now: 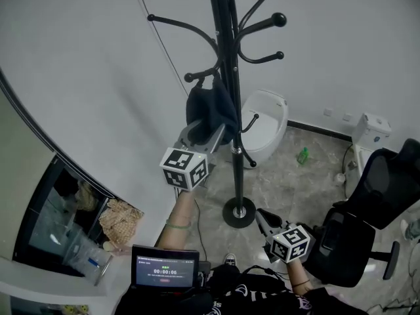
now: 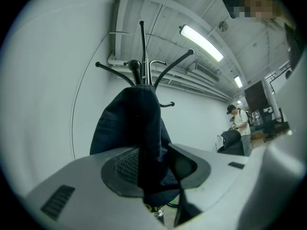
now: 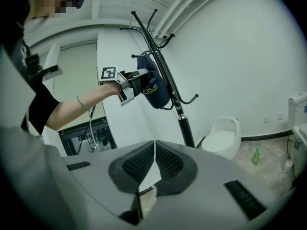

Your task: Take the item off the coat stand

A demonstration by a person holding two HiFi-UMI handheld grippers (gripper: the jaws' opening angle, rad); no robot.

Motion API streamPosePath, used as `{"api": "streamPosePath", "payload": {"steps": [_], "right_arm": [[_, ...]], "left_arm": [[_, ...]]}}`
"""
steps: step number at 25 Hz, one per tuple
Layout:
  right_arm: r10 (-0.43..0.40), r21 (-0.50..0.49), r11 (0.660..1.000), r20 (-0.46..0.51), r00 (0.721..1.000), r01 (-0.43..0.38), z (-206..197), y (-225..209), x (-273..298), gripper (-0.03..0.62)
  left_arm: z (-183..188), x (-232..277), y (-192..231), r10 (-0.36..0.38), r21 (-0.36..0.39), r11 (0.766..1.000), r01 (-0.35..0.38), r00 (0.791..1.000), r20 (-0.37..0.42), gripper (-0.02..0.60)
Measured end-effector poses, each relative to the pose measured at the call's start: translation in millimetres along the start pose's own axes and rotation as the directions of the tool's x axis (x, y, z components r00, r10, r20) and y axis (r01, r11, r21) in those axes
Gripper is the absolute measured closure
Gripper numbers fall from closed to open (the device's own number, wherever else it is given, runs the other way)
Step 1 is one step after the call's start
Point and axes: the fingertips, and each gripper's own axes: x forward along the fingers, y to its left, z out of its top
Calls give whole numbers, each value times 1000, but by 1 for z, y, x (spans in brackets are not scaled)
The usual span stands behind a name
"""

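1. Dark blue fabric item [image 1: 210, 110] hangs from a lower hook [image 1: 197, 76] of the coat stand [image 1: 231, 58], just beside the pole on its left side. It is still on the stand.
2. Left gripper [image 1: 203, 131] is raised to the item, also left of the stand's pole. Its jaws are spread, with a fold of the fabric hanging between them. The cloth lies against one pad, but I see no real pinch yet.
3. Right gripper [image 1: 264, 218] is low, near the stand's round base [image 1: 239, 212] and to its right. Its jaws are pressed together with nothing between them, and it is well apart from the item.
4. Step in hand, as I judge it: getting hold of the item, with removal not started.
5. Next move calls for closing the left jaws firmly on the fabric, then lifting up and out past the hook's knob so the loop clears without tugging the stand over.
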Motion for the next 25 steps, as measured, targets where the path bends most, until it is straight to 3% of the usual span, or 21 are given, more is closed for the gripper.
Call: {"api": "streamPosePath", "payload": {"steps": [5,8,13,18,25], "right_arm": [[-11,10,1000,1,1000,11,-2,-5,-1,572],[-9,13,1000,-1,1000,9,-4,-6,1,572],[1,9,1000,1,1000,-1,-1,-5,5,572],[16,8,1000,-5,1000,-15,-1,-4,11,572],[32,11,999,-19,999,-32,-4,-3,13,572]], "left_arm": [[2,1,9,15,-12,1000,-15,1000,-10,504],[16,-6,11,10,-29,1000,-9,999,43,535],[48,-20,4,-1,15,1000,-1,992,124,540],[87,-43,-1,-7,14,1000,4,976,220,541],[119,-82,5,78,44,994,-96,950,303,541]]}}
